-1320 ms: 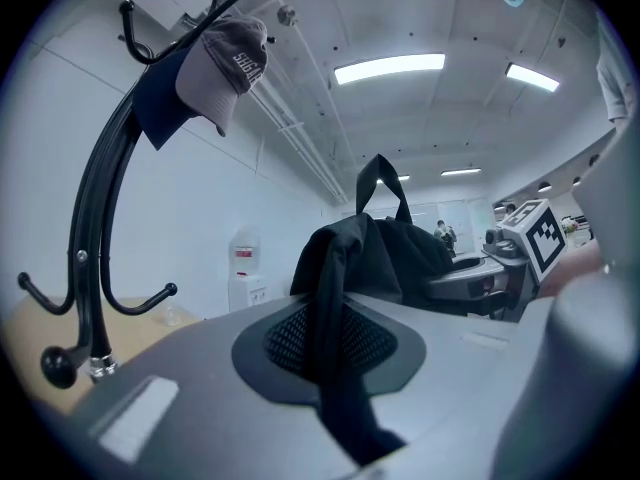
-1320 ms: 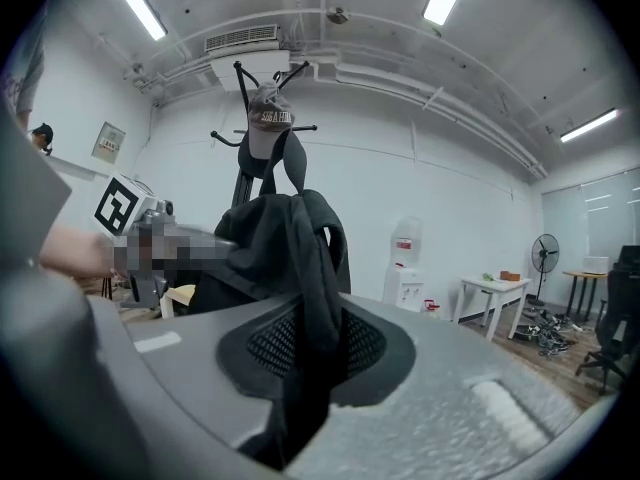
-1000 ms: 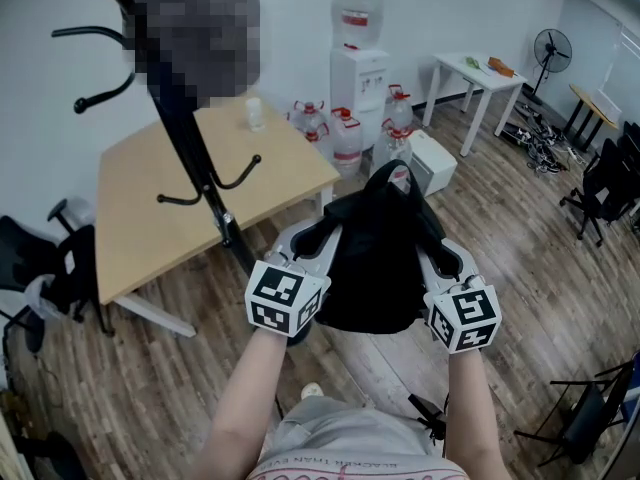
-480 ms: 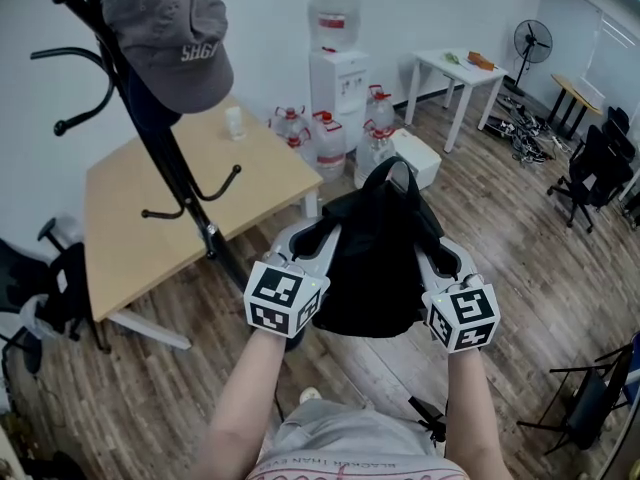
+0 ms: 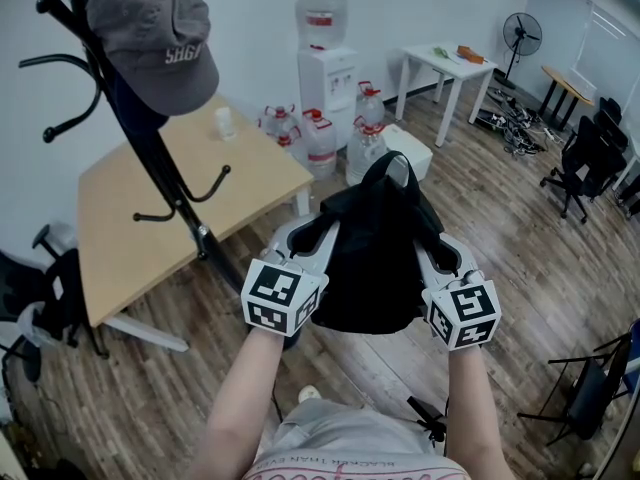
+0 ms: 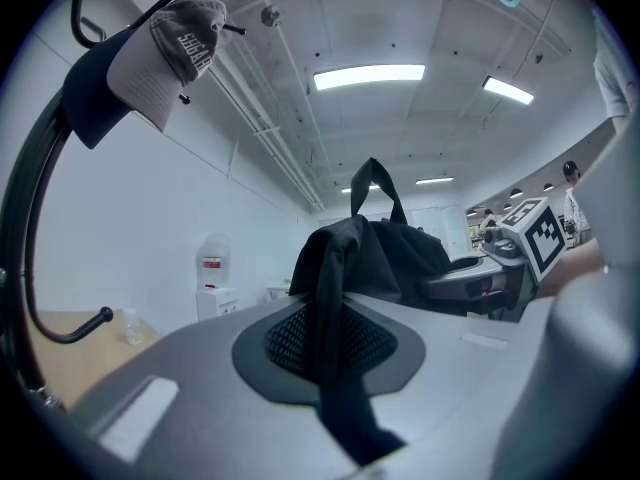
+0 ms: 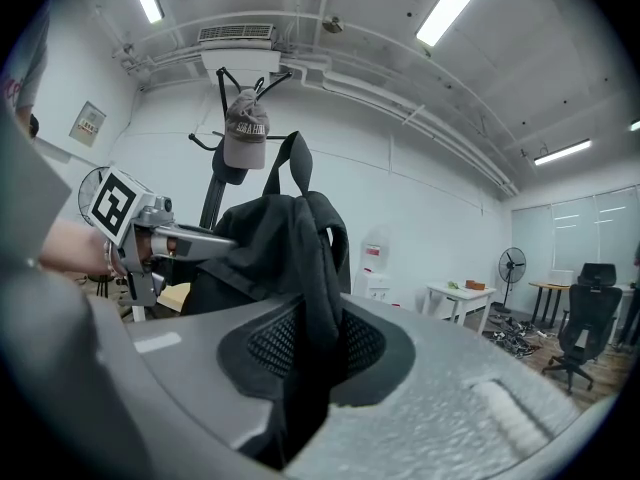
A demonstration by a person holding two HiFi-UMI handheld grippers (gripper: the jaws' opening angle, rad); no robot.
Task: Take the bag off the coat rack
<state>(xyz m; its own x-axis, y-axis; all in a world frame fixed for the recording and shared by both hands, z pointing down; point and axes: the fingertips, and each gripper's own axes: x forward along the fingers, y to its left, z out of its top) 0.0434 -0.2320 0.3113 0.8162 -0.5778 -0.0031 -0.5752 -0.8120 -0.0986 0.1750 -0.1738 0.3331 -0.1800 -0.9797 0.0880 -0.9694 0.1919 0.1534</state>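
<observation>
A black bag (image 5: 374, 258) hangs in the air between my two grippers, clear of the black coat rack (image 5: 150, 148) at the left. My left gripper (image 5: 322, 238) is shut on the bag's left strap (image 6: 330, 338), which runs down between its jaws. My right gripper (image 5: 428, 243) is shut on the bag's right strap (image 7: 310, 338) in the same way. The bag's top handle loop (image 5: 396, 166) sticks up at the far side. A grey cap (image 5: 150, 40) hangs on the rack's top.
A light wooden table (image 5: 170, 208) stands behind the rack. A water dispenser (image 5: 326, 68) with several water jugs (image 5: 320, 140) stands by the back wall. A white table (image 5: 445, 68), a fan (image 5: 522, 34) and office chairs (image 5: 585, 158) stand at the right. The floor is wood.
The view has swung right, so the rack, table and dispenser slide left in the picture. The bag and both grippers keep their place and hold.
</observation>
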